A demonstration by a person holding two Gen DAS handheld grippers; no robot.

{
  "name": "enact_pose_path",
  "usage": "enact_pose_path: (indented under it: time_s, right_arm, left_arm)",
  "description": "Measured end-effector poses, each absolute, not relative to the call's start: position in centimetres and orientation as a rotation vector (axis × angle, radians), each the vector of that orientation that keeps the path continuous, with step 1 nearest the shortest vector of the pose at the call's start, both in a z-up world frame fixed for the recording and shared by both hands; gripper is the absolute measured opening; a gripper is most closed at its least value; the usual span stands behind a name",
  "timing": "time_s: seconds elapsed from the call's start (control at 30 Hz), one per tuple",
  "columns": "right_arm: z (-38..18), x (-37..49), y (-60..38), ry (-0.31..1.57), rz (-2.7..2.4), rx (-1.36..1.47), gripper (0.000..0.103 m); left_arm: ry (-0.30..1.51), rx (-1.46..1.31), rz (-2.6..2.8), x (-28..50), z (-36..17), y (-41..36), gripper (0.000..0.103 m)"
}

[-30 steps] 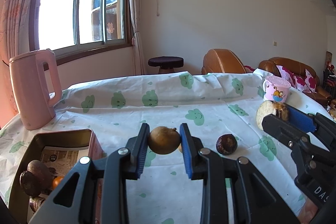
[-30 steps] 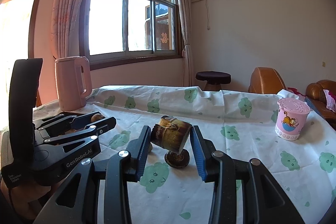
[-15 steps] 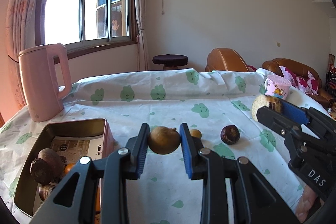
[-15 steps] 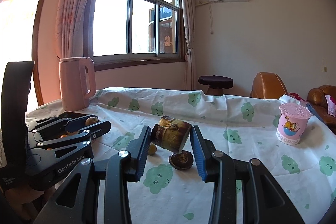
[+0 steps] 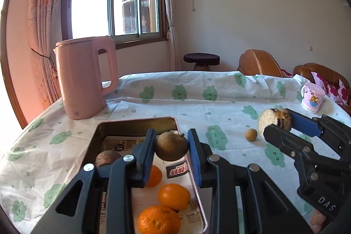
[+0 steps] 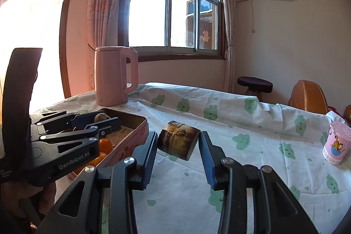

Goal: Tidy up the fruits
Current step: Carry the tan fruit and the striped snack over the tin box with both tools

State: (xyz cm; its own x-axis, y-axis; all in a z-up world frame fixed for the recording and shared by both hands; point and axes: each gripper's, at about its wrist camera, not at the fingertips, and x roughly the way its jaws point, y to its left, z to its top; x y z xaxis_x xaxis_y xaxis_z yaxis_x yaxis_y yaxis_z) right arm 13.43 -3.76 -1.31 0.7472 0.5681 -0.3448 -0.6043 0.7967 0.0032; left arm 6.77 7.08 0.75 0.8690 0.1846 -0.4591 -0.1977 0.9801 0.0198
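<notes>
Tin: rectangular pink metal tin (image 5: 175,122) with printed paper lining sits on the left of the table (image 5: 219,109), below the pink electric kettle (image 5: 84,78); a second ago it lay off at the view's lower-left edge, now it lies straight under the left claw.
Contents: three round oranges (image 5: 174,196) and a dark brown fruit (image 5: 107,158) already lie inside.
Left claw: left claw (image 5: 172,149) is clamped on a round brown-green fruit (image 5: 172,149), which now hangs over the tin's far end, not yet released.
Loose fruit: small tan round fruit (image 5: 251,134) rests on the cloud-print cloth, right of the tin; the dark round fruit seen earlier is out of view.
Right claw: right claw (image 6: 178,143) is clamped on a stubby brown cut chunk (image 6: 178,143), held above the cloth just right of the tin's wall, closer than before.
Meaning: both carries look near their end; the left fruit seems ready to drop, the chunk needs a little more leftward travel.
</notes>
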Motion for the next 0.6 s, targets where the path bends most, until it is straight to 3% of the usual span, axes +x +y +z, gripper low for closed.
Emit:
enact_pose_path:
  time_s: [0.6]
  right_arm:
    - [-2.4, 14.4, 5.0, 0.420, 0.804, -0.163, 0.041]
  left_arm:
    - [0.587, -0.101, 0.277, 7.7, -0.7, 13.8, 0.031]
